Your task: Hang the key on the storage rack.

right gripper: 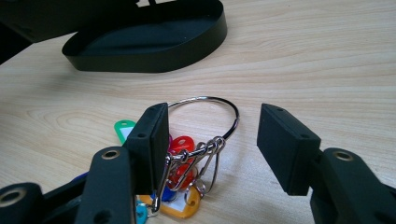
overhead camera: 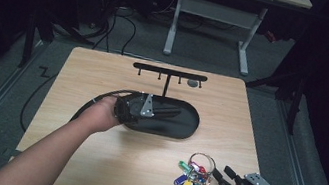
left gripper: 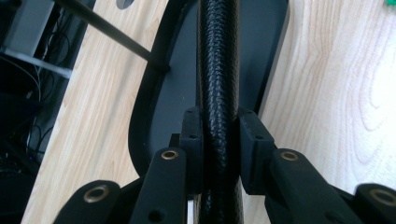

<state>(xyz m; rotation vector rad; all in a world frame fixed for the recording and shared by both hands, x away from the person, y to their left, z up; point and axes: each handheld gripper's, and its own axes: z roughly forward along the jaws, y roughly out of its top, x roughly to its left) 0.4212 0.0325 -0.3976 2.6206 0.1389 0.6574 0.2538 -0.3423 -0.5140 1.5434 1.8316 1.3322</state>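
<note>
Braided strap (left gripper: 218, 84) between left hand-held gripper (left gripper: 219, 135) pads

A light wooden table (overhead camera: 105, 159) with a pale grain carries everything here. A black oval tray (overhead camera: 187, 126) with a low wall rests on it, directly under the left gripper (overhead camera: 169, 112); from the tray's far edge a thin black post rises to a black hook rail (overhead camera: 170, 72). A silver wire ring with coloured plastic key tags (overhead camera: 195, 171) lies flat on the wood just in front of the right gripper (overhead camera: 222, 175), well apart from the tray.
</note>
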